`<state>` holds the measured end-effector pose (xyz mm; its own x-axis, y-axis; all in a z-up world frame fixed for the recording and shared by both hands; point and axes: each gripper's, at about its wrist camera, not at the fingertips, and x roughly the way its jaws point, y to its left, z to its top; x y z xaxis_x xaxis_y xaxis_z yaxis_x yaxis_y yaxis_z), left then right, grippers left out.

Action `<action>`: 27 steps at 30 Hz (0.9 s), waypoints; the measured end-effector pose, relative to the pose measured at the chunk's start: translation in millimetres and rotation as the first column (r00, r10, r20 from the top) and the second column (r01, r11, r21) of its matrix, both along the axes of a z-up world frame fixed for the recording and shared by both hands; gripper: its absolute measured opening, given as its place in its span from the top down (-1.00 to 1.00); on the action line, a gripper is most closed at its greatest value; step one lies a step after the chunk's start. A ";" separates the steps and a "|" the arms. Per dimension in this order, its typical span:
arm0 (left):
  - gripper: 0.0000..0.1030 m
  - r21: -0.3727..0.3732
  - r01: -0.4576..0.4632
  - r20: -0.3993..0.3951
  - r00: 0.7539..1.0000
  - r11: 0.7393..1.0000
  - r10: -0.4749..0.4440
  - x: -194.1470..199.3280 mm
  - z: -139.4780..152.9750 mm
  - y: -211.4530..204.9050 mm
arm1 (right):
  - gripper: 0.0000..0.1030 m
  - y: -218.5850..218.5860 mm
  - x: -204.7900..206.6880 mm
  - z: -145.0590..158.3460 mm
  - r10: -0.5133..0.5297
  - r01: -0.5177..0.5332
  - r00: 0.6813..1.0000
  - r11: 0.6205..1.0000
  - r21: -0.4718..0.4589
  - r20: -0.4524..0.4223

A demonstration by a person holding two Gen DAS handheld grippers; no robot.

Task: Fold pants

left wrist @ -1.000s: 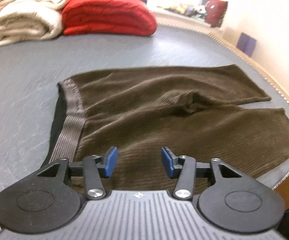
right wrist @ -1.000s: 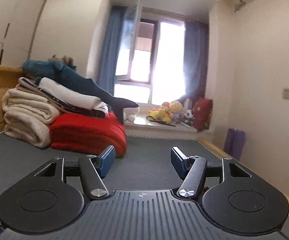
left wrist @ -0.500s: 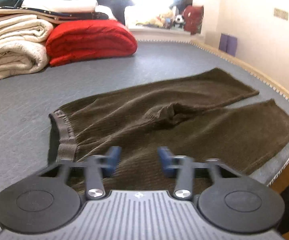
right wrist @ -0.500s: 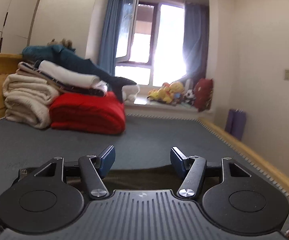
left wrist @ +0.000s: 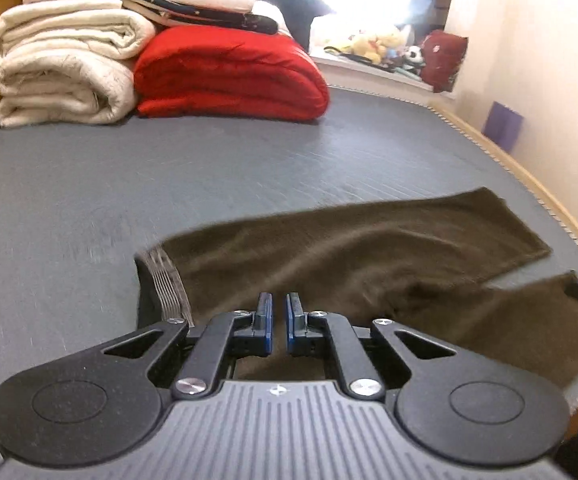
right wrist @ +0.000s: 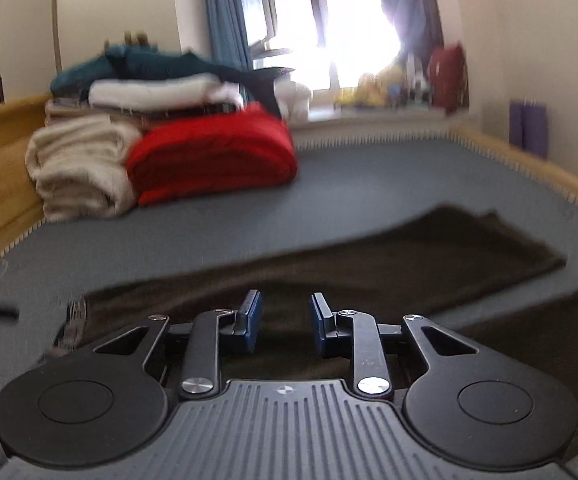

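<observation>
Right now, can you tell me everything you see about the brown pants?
The brown pants lie spread flat on the grey mattress. They look soft and ribbed, like corduroy, and a bit rumpled. A striped grey waistband is at the left end, and two legs stretch right with a gap between them. The nearer leg reaches the mattress edge.

Home bedroom, as indicated by: grey mattress (left wrist: pixel 169 184) in wooden frame, folded red quilt (left wrist: pixel 225 72) w/ cream blankets (left wrist: pixel 61 64), plush toys (left wrist: pixel 369 44) on windowsill, blue curtains (right wrist: pixel 225 12).
</observation>
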<state>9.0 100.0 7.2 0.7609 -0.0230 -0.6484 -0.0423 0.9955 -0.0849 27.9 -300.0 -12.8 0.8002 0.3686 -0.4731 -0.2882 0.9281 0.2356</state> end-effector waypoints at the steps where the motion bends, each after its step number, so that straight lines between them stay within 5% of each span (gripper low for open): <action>1: 0.86 0.013 0.000 -0.002 1.000 1.000 0.000 15.9 0.0 3.2 | 0.45 1.6 2.2 -0.7 0.021 -0.021 1.000 1.000 0.002 -0.001; 8: 0.81 0.035 -0.067 -0.123 0.990 0.997 0.071 137.9 -33.6 29.6 | 0.45 -7.6 28.2 -4.0 0.016 -0.016 1.000 0.999 0.036 -0.007; 16: 0.08 0.152 -0.067 -0.242 0.965 0.986 0.103 235.7 -86.5 49.5 | 0.43 -25.8 55.9 -19.1 -0.022 0.031 0.995 0.995 0.096 -0.093; 21: -0.06 0.146 -0.015 -0.347 0.936 0.989 0.065 264.5 -117.9 64.7 | 0.43 -27.1 64.7 -26.0 -0.018 0.029 0.993 0.996 0.086 -0.120; 23: -0.05 0.194 0.033 -0.400 0.915 0.981 0.048 269.8 -130.0 62.6 | 0.43 -25.7 69.4 -30.0 -0.017 0.028 0.990 0.997 0.076 -0.142; 24: 0.14 0.215 0.059 -0.401 0.915 0.975 0.033 269.1 -130.0 58.6 | 0.43 -25.3 71.9 -31.9 -0.018 0.029 0.988 0.997 0.071 -0.155; 25: 0.59 0.219 0.086 -0.403 0.915 0.972 0.010 268.6 -127.8 53.5 | 0.42 -24.9 74.2 -33.4 -0.018 0.029 0.986 0.997 0.066 -0.165; 27: 0.74 0.304 0.139 -0.404 0.915 0.942 -0.005 262.0 -120.4 36.5 | 0.42 -23.5 80.0 -38.1 -0.026 0.035 0.981 0.998 0.046 -0.194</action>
<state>271.0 136.5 -113.1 0.4469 0.1917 -0.8738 0.0677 0.9667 0.2467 107.9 -323.4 -51.0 0.7064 0.3717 -0.6024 -0.2043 0.9219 0.3293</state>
